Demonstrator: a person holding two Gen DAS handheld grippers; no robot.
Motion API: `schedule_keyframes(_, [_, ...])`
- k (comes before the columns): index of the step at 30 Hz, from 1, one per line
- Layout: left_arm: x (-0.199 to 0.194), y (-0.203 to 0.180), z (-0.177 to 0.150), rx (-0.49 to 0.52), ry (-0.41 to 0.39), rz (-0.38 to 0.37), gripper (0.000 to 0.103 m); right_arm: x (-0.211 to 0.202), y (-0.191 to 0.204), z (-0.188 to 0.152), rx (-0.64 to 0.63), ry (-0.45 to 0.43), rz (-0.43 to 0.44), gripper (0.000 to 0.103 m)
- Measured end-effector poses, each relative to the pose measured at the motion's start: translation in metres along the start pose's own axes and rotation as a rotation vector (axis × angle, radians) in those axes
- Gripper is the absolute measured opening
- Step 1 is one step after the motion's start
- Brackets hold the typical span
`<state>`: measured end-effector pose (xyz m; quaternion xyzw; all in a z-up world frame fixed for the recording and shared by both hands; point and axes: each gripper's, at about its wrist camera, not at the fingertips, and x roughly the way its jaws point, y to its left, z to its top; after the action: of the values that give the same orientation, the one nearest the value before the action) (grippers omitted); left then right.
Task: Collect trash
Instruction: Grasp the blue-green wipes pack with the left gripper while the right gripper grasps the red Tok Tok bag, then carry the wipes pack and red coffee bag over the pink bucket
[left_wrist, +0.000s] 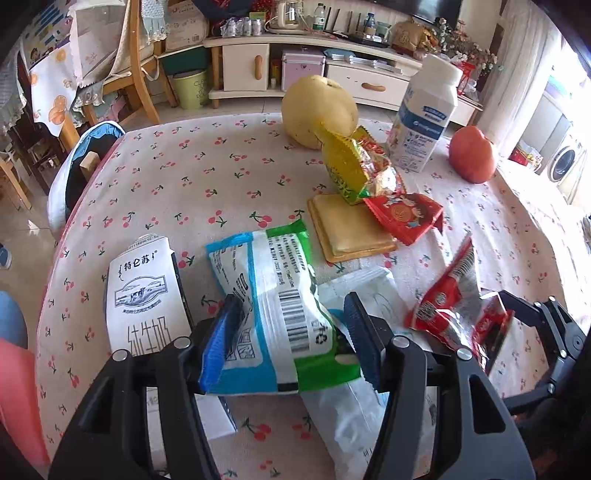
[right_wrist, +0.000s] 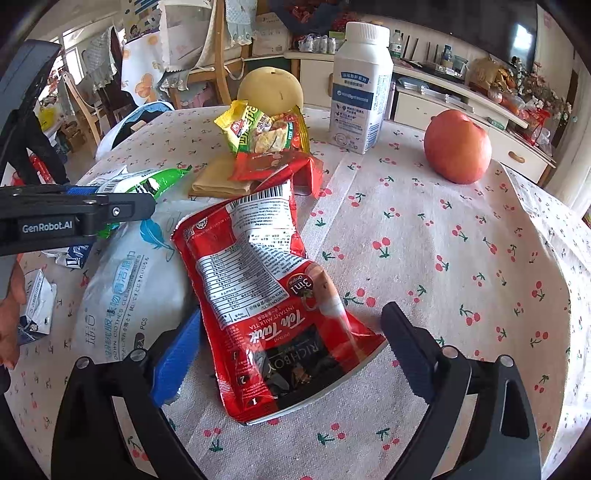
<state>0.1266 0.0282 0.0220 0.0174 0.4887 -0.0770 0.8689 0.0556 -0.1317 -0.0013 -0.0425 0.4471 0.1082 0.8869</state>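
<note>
Blue-green wrapper (left_wrist: 269, 314) lay between the left tongs' (left_wrist: 291, 328) pads, both pads close against its sides; whether they pressed it I could not tell. Under it sat a white wipes pack (left_wrist: 354, 417), and left of the tongs a milk carton (left_wrist: 142, 299) on its side.

Right tongs (right_wrist: 291, 350) stood wide open, straddling the lower end of a red tea pouch (right_wrist: 266, 295), pads clear of it on both sides. The pouch overlapped the wipes pack to its left.

Judgement: both wrappers were light and slippery, so each pair should close square across the film, low down, without snagging the pack beneath. Lift slowly; the red pouch may drag its neighbour.

Ahead of both tongs: a heap of small snack wrappers (right_wrist: 266, 136) on a tan flat packet (left_wrist: 351, 229), then a pear (left_wrist: 317, 110), a white bottle (right_wrist: 362, 88) and an apple (right_wrist: 458, 147), none of it trash by the look.

Cloth (right_wrist: 461, 258) was white with cherry print, wrinkled. Beyond: wooden chairs, a cream cabinet, cluttered shelves.
</note>
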Motion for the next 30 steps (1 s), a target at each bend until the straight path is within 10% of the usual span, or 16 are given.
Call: schedule_keyframes(30, [-0.086, 0.015, -0.067, -0.096, -0.129, -0.082, 0.039, -0.012, 0.001, -0.006, 0.014, -0.042, 0.001, 0.068])
